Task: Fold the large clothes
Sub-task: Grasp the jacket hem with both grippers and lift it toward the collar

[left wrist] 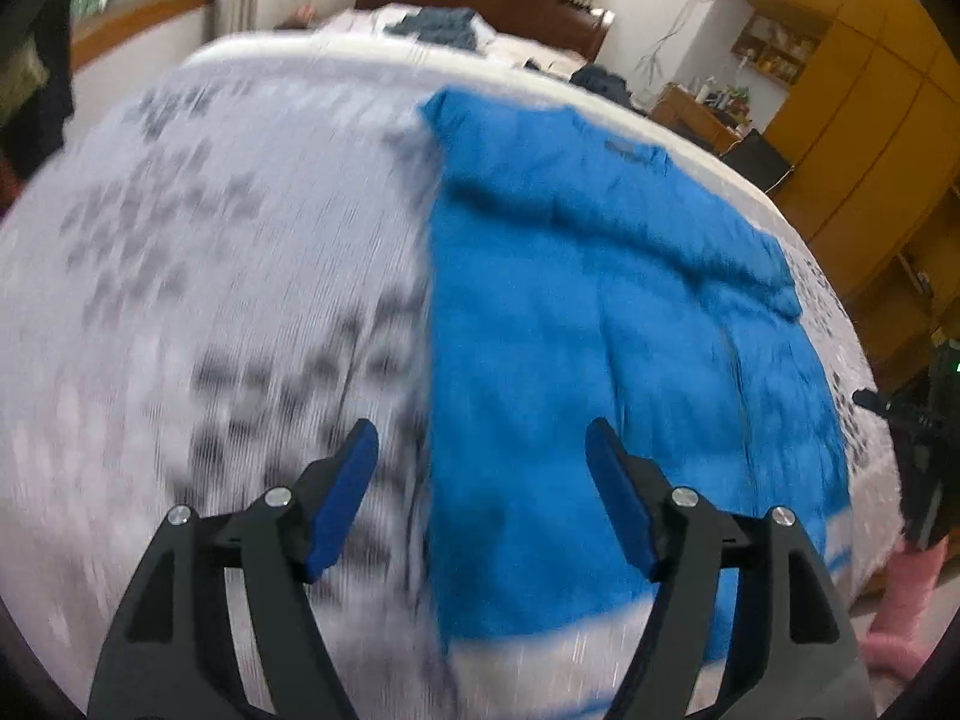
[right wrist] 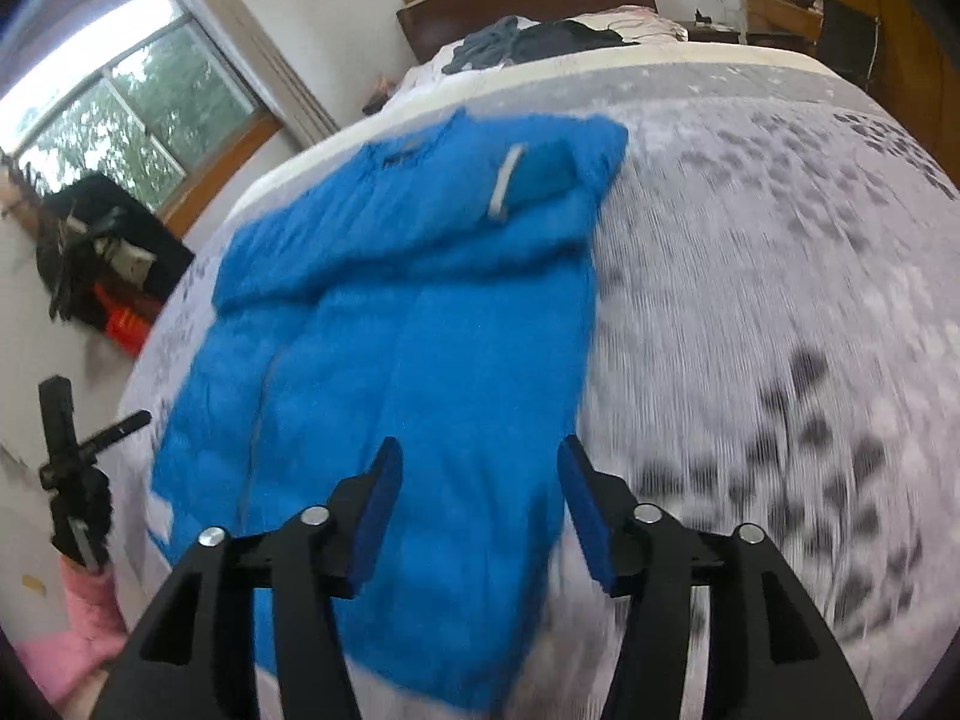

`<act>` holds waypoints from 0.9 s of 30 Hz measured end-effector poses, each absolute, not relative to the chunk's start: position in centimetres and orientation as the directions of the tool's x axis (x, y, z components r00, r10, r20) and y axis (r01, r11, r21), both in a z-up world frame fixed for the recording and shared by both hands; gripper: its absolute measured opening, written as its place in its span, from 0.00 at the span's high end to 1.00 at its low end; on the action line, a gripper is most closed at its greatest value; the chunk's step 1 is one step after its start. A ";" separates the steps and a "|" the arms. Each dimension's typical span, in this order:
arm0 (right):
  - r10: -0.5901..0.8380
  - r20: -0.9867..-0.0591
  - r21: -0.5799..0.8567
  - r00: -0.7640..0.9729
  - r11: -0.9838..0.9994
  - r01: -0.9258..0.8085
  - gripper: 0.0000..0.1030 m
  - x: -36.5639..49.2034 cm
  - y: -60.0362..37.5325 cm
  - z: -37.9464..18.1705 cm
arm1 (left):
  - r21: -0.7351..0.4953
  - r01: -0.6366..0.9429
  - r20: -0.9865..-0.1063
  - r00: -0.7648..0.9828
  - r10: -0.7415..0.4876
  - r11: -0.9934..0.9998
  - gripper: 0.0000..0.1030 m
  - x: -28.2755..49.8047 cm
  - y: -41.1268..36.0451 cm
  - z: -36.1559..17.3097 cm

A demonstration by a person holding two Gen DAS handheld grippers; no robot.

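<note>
Blue padded jacket (left wrist: 600,324), lying flat on the bed's grey-and-white patterned cover (left wrist: 210,240), already narrowed, one sleeve laid across its chest. Left wrist view: left tool (left wrist: 482,450) released, empty, poised above the jacket's straight edge near the hem. Right wrist view: right tool (right wrist: 480,468) likewise spread, empty, above the jacket's (right wrist: 408,312) opposite edge. Suggested technique: pinch both hem corners evenly, then lift together toward the collar, keeping edges aligned.

Left gripper (left wrist: 482,441) fingers spread wide, empty; right gripper (right wrist: 480,457) likewise, empty.
</note>
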State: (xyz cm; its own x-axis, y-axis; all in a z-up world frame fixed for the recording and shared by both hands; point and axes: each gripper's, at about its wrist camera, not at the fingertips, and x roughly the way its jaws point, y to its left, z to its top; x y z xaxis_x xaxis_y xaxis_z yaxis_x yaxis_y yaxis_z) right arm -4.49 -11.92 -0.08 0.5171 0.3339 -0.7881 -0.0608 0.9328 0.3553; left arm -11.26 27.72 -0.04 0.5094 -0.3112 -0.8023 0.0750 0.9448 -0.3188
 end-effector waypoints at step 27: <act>0.458 -0.792 0.465 0.403 0.881 -0.086 0.67 -15.6 -8.1 -5.4 | -0.490 0.061 -0.776 0.424 -0.467 0.870 0.57 -19.0 25.6 -4.8</act>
State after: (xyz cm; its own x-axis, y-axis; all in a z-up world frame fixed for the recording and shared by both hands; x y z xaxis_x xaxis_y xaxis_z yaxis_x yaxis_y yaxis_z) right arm -15.63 -8.14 -5.41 0.4033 0.4579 -0.7923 -0.0864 0.8810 0.4652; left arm -19.00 25.58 -4.84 0.4245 -0.4667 -0.7759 0.0609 0.8697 -0.4898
